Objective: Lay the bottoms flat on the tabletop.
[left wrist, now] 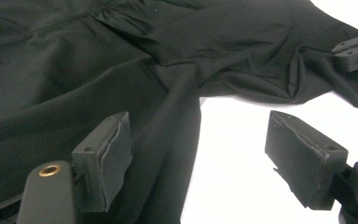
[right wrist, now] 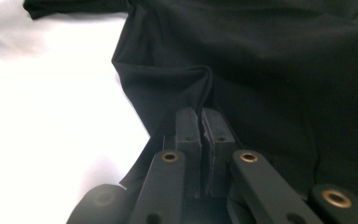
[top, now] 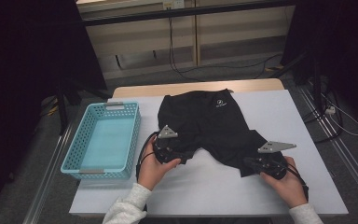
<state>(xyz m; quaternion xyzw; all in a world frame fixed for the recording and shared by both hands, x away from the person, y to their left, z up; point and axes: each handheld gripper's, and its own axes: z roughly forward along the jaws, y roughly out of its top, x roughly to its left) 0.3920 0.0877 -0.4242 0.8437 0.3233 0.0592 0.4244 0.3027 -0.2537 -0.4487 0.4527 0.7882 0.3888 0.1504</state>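
Note:
Black shorts (top: 214, 121) with a small white logo lie spread on the white table (top: 284, 112), waistband at the far side. My left gripper (top: 175, 156) rests at the near left leg of the shorts. In the left gripper view this gripper (left wrist: 198, 135) stands open, one pad over the dark cloth (left wrist: 121, 56) and the other over bare white table, with the leg's edge between them. My right gripper (top: 251, 163) is at the near right leg. In the right gripper view its pads (right wrist: 201, 114) are pressed together on a raised fold of the shorts (right wrist: 270, 56).
A light blue perforated basket (top: 135, 135) stands at the table's left side, holding nothing. Bare white table lies in front of the shorts and to their right. Cables and dark stands sit on the floor beyond the table.

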